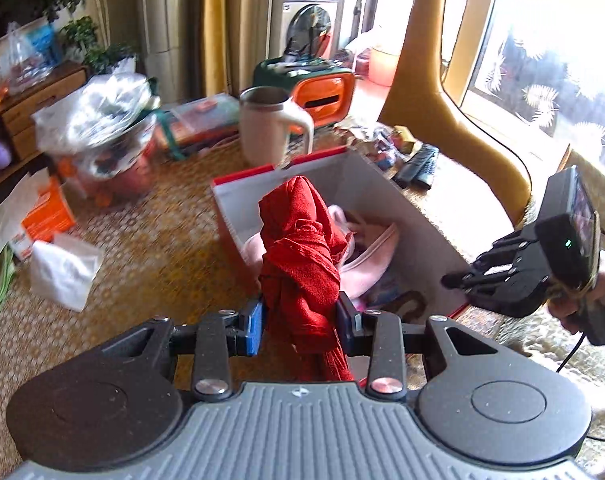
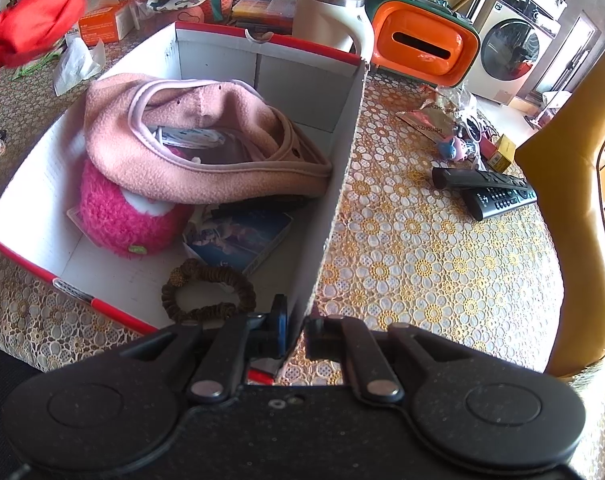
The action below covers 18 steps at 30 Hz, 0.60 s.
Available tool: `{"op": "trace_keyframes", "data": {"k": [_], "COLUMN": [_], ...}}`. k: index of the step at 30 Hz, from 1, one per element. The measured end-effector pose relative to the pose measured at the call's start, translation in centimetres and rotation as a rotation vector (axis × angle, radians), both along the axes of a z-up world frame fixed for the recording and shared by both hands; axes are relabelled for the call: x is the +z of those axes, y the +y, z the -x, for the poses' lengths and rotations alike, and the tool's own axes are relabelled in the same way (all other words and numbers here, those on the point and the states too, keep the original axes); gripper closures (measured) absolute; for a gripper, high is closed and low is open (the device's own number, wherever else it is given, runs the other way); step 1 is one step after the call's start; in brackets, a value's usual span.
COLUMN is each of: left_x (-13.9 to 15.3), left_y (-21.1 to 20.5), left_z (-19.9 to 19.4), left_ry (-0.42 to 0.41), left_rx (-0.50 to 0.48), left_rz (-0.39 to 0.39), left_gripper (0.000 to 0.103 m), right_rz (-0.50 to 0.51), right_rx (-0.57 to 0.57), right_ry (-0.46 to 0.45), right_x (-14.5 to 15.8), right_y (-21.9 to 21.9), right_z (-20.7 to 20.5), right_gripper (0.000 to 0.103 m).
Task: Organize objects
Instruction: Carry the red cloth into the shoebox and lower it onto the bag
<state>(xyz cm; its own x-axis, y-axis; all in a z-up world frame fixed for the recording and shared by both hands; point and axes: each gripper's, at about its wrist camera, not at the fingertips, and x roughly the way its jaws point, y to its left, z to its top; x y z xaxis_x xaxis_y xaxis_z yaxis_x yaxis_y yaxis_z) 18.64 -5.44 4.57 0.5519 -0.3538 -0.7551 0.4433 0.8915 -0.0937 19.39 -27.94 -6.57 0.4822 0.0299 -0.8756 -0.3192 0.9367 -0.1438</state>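
The left gripper (image 1: pixel 300 322) clamps a red cloth (image 1: pixel 302 256) (bunched, knotted), its long axis upright, above the box (image 2: pixel 342 152); the right gripper (image 2: pixel 296 326) pinches the box's wall, jaws nearly closed.

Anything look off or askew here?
Nothing spilled or damaged. The red cloth hangs bunched and knotted in the left claw above the box. The right claw pinches the box's side wall. The two remotes lie crossed on the table.
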Motion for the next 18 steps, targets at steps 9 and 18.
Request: {"op": "trace_keyframes", "data": {"k": [9, 18], "left_x": [0.1, -3.1], "left_y": [-6.8, -11.3], "left_z": [-2.4, -4.9], "left_ry": [0.015, 0.044], "left_rx": [-0.073, -0.083], "left_rz": [0.002, -0.05], "left_gripper": [0.069, 0.068], "right_rz": [-0.017, -0.032], "right_rx": [0.007, 0.01], "right_ry": [-0.004, -0.003], "right_x": [0.0, 0.0], "right_y": [-0.2, -0.6], "right_z": [0.0, 0.0], "right_gripper": [0.096, 0.096]}}
